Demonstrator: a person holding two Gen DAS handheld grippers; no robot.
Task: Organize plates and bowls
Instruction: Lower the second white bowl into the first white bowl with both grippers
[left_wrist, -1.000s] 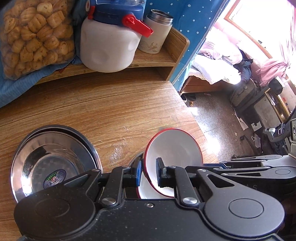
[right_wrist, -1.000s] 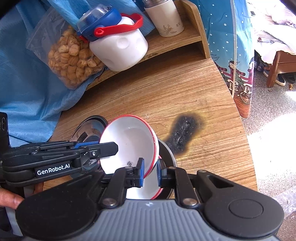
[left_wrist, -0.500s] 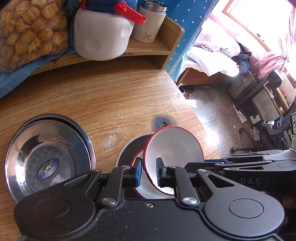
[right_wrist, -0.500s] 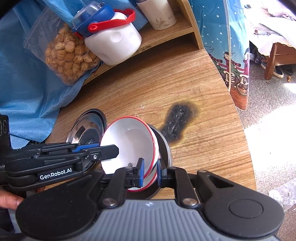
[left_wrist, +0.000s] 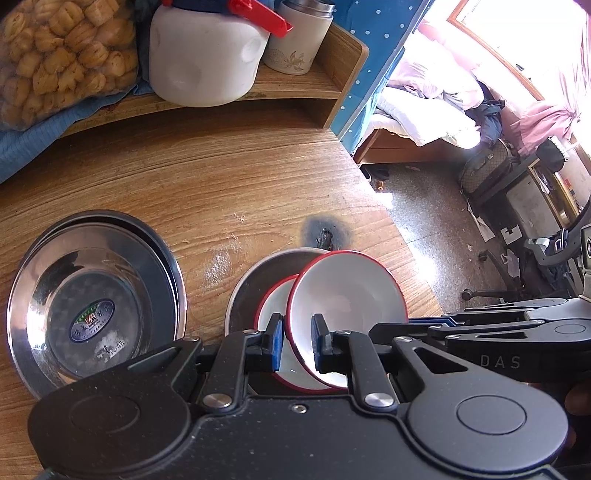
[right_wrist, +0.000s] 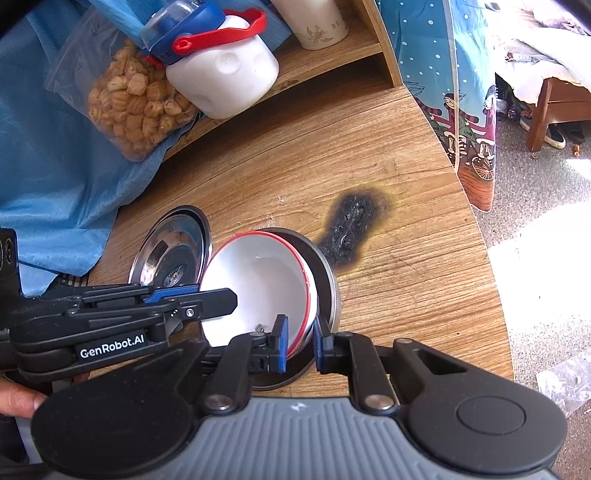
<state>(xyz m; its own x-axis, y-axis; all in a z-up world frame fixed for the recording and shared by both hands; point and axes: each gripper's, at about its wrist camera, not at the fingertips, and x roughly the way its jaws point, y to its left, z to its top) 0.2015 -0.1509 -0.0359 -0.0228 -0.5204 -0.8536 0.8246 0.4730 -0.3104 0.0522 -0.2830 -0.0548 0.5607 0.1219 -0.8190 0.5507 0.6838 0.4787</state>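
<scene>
Bowls sit before me on the wooden desk (left_wrist: 229, 173), and both of my grippers meet at the same one. My left gripper (left_wrist: 297, 341) has its jaws closed down to a narrow gap over the near rim of the tilted white bowl with a red rim (left_wrist: 347, 291), which leans up on edge. A second red-rimmed bowl (left_wrist: 275, 306) lies under it, and both rest inside a steel dish (left_wrist: 255, 280). My right gripper (right_wrist: 300, 341) comes in from the other side, level with the desk, its jaws likewise narrowed around the same tilted bowl's rim (right_wrist: 255, 280); in the left wrist view it shows as a dark arm reaching in from the right edge. In the right wrist view my left gripper reaches across from the left, its fingertip (right_wrist: 221, 297) lying over the bowl's white inside, and my bare thumb shows at the lower left corner.

To the left of the stack, apart from it, sits a wider steel plate (left_wrist: 88, 306) with a sticker in its middle. A black burn mark (left_wrist: 327, 230) stains the desk just beyond the steel dish. On the raised shelf (left_wrist: 295, 88) at the back stand a white jug (left_wrist: 207, 59) with a blue lid and red handle, a cream flask (left_wrist: 295, 48) and a bag of biscuits (left_wrist: 62, 55) on blue cloth (right_wrist: 48, 158).
</scene>
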